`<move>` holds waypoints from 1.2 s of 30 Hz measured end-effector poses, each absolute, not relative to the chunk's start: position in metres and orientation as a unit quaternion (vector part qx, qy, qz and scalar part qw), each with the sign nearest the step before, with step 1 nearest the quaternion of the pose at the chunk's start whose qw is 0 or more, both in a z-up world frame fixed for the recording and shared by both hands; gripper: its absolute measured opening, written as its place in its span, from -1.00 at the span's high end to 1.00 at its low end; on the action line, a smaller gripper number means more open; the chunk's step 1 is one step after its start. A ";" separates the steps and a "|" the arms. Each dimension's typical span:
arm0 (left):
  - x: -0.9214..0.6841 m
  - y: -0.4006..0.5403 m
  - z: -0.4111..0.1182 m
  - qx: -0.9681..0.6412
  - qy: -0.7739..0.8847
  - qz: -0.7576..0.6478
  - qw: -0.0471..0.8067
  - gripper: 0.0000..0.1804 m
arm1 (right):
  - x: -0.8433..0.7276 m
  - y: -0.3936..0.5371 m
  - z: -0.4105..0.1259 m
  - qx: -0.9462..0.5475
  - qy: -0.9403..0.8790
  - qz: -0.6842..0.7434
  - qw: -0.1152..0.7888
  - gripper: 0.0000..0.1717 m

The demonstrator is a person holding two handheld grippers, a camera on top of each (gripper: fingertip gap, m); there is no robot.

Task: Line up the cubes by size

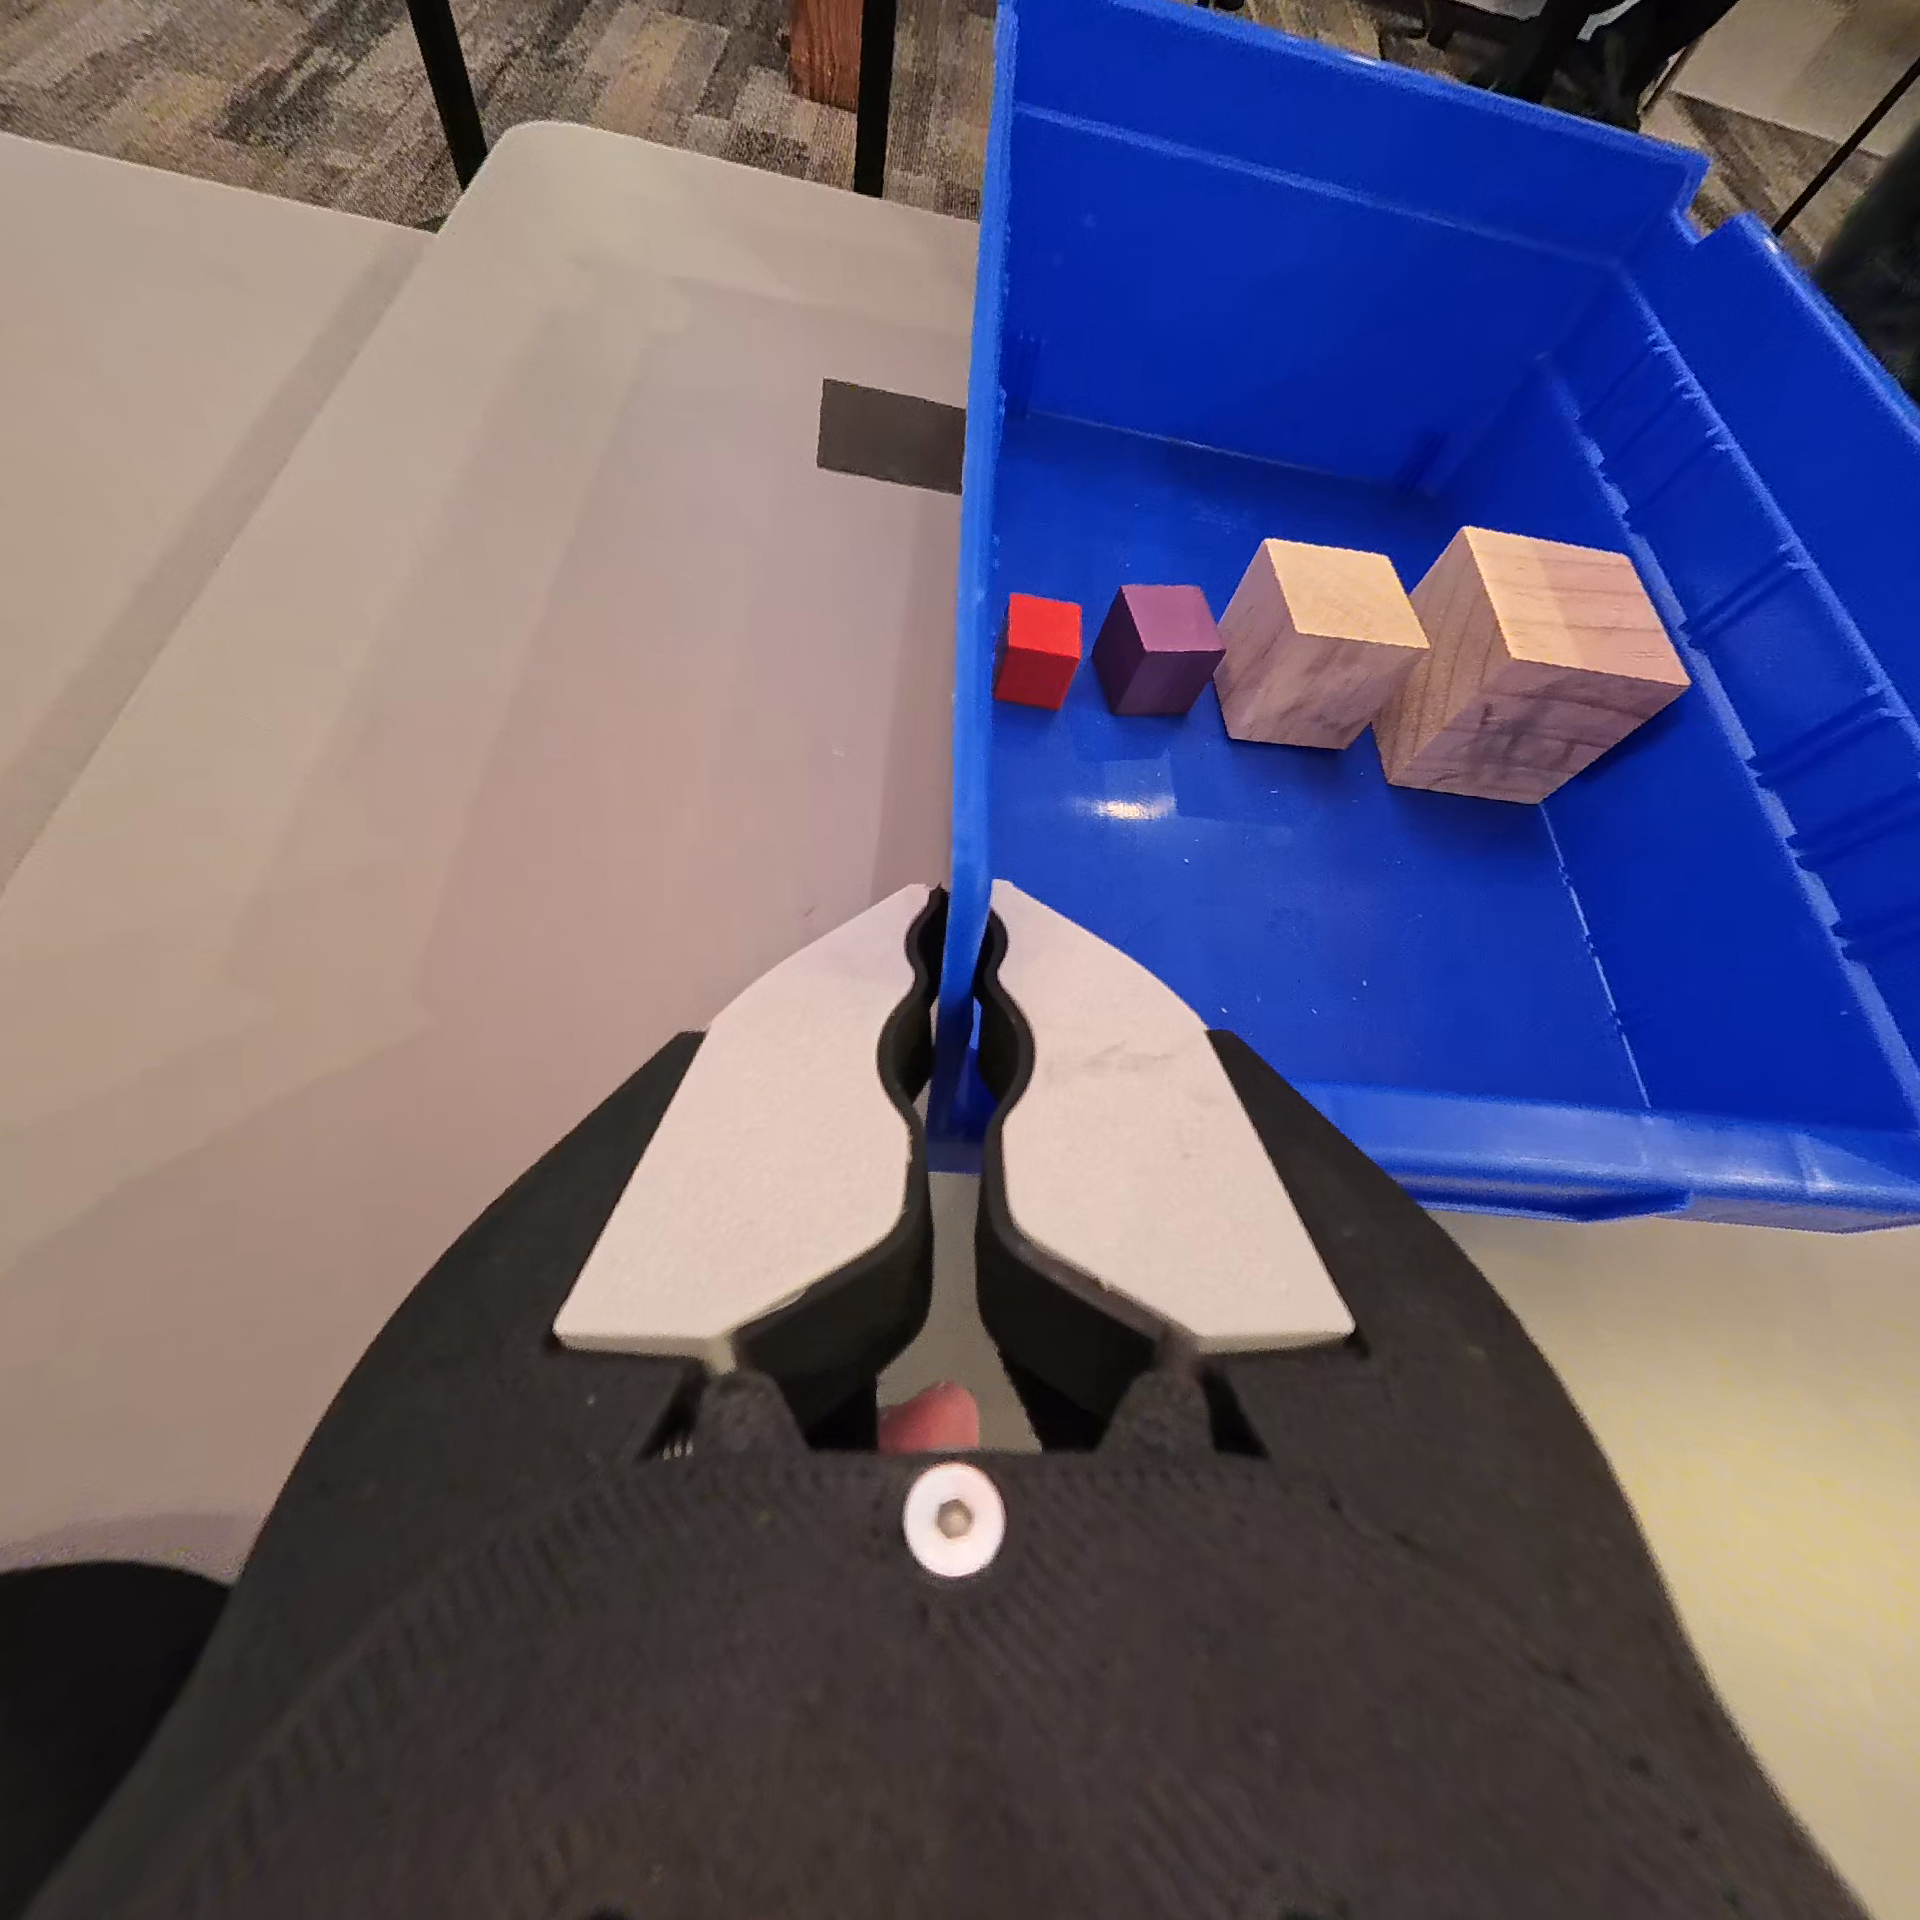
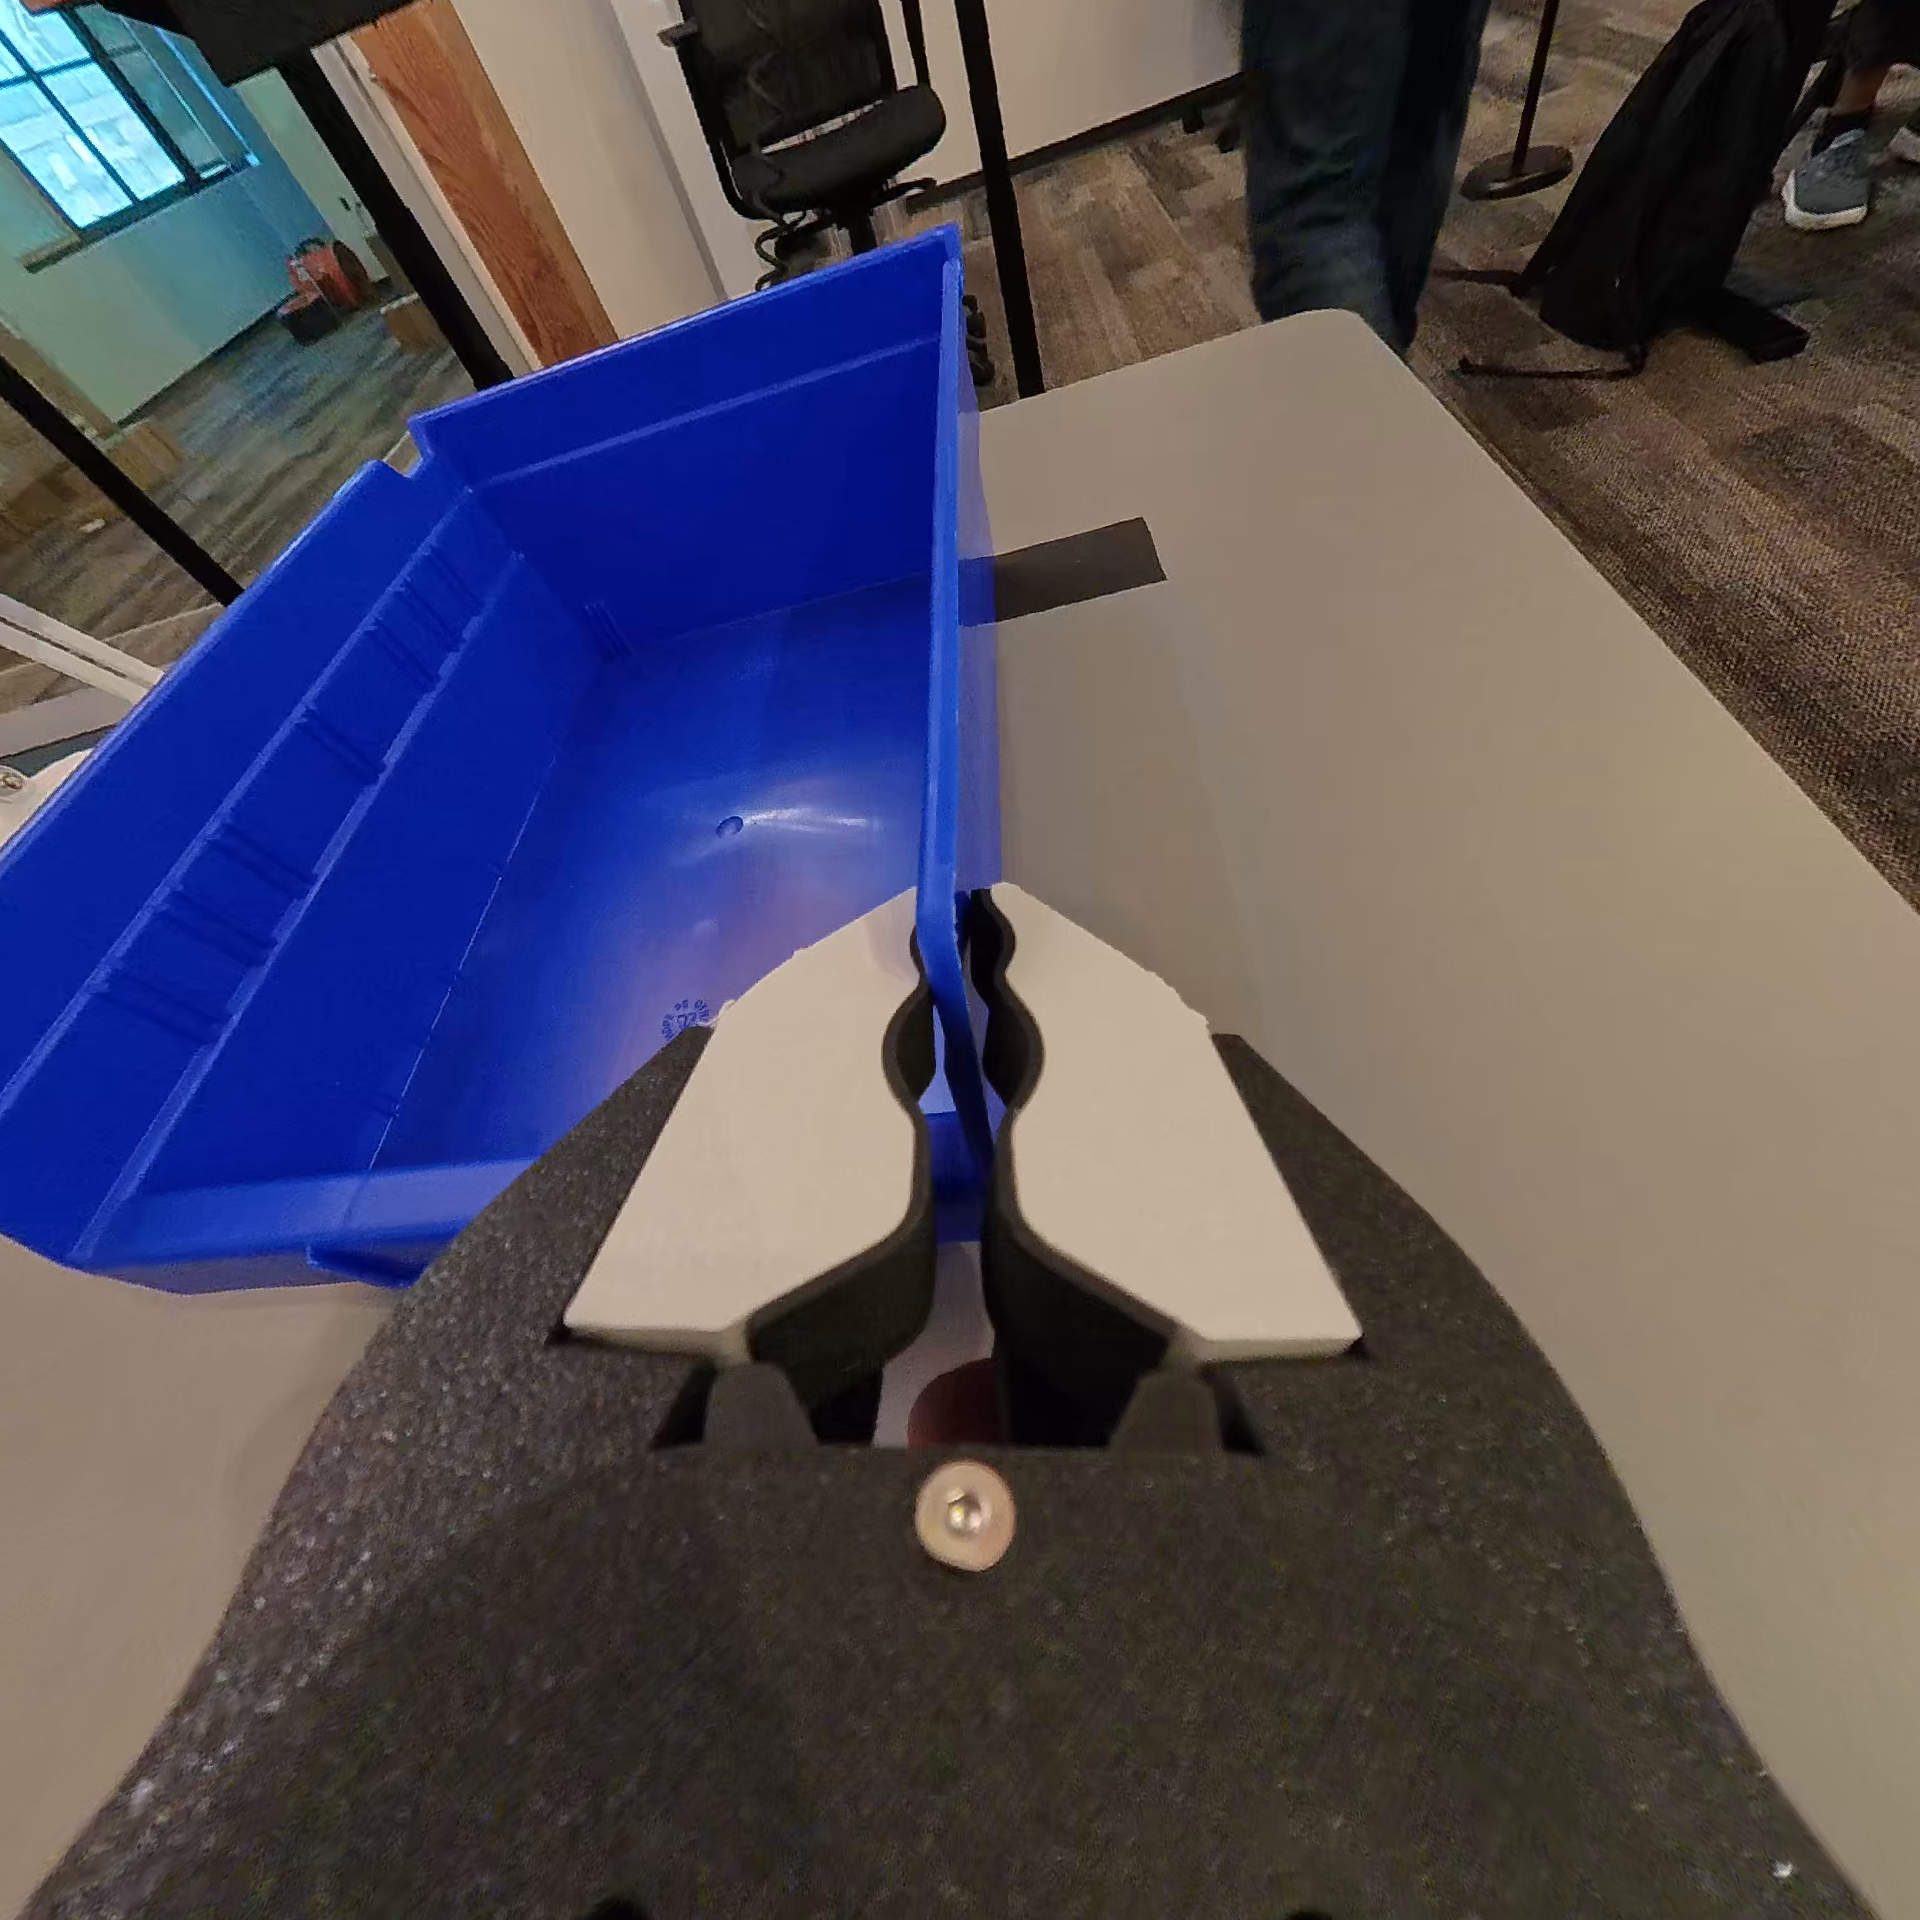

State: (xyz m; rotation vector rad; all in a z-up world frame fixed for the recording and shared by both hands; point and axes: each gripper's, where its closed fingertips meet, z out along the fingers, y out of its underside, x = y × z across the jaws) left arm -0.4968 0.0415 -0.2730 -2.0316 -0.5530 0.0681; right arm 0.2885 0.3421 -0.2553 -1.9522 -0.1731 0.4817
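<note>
Four cubes stand in a row on the floor of a blue bin [image 1: 1351,935], smallest to largest from left to right: a red cube [image 1: 1037,651], a purple cube [image 1: 1155,649], a wooden cube [image 1: 1314,644] and a larger wooden cube [image 1: 1527,665]. My left gripper [image 1: 961,894] is shut on the bin's left side wall [image 1: 982,520] near its front corner. My right gripper [image 2: 951,899] is shut on the right side wall [image 2: 948,623] of a blue bin [image 2: 416,831]. No cubes show in the right wrist view. Neither view shows the other gripper.
The bin rests on a grey table [image 1: 468,727]. A black tape strip [image 1: 891,436] lies beside the bin wall; the right wrist view shows tape too [image 2: 1075,566]. Beyond the table are an office chair [image 2: 821,114], a person's legs [image 2: 1340,156] and a black bag [image 2: 1662,197]. The left gripper's tips are roughly 85 cm from the right gripper's.
</note>
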 end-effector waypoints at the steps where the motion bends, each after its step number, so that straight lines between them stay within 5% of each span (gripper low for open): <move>1: -0.497 0.042 -0.273 -0.838 -0.228 0.028 0.495 0.97 | 0.288 0.343 -0.255 -0.818 -0.073 0.202 0.533 0.96; 36: -0.503 0.051 -0.273 -0.837 -0.224 0.025 0.498 0.97 | 0.282 0.356 -0.256 -0.815 -0.083 0.209 0.535 0.96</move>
